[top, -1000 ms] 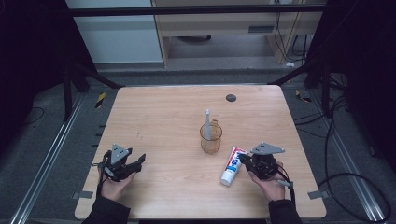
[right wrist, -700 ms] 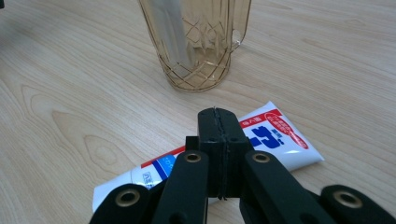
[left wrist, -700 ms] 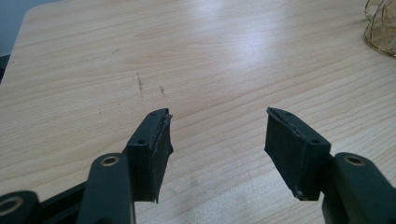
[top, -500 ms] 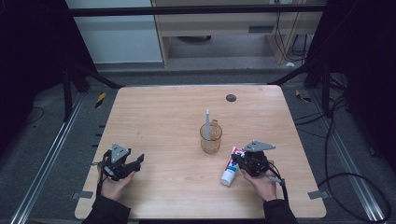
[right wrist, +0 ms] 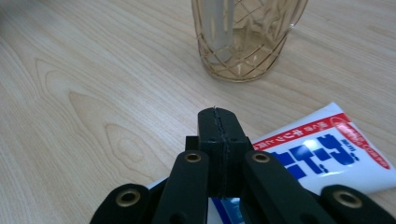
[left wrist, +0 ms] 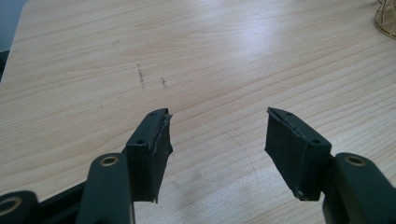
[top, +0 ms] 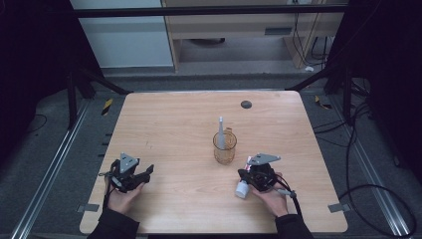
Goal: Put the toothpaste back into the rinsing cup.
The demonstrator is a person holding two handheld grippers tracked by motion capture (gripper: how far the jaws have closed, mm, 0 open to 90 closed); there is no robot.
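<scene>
A white toothpaste tube [top: 242, 188] with red and blue print lies flat on the wooden table [top: 174, 129], near its front right. My right gripper [top: 245, 175] hovers right over the tube, its jaws pressed together with nothing between them. In the right gripper view the shut jaws [right wrist: 218, 116] sit above the tube [right wrist: 322, 149], pointing toward an amber patterned glass [right wrist: 243, 42]. That glass [top: 224, 148] stands upright mid-table with a white stick-like item [top: 220, 130] leaning in it. My left gripper [top: 148, 172] rests at the front left, open and empty [left wrist: 217, 135].
A small dark round spot [top: 246, 104] lies near the table's far edge. The glass's rim [left wrist: 387, 18] peeks into the top right corner of the left gripper view. Cables run over the floor to the right of the table.
My right gripper has slid left and slightly down, from beside the toothpaste tube to over it. The left gripper has stayed where it was.
</scene>
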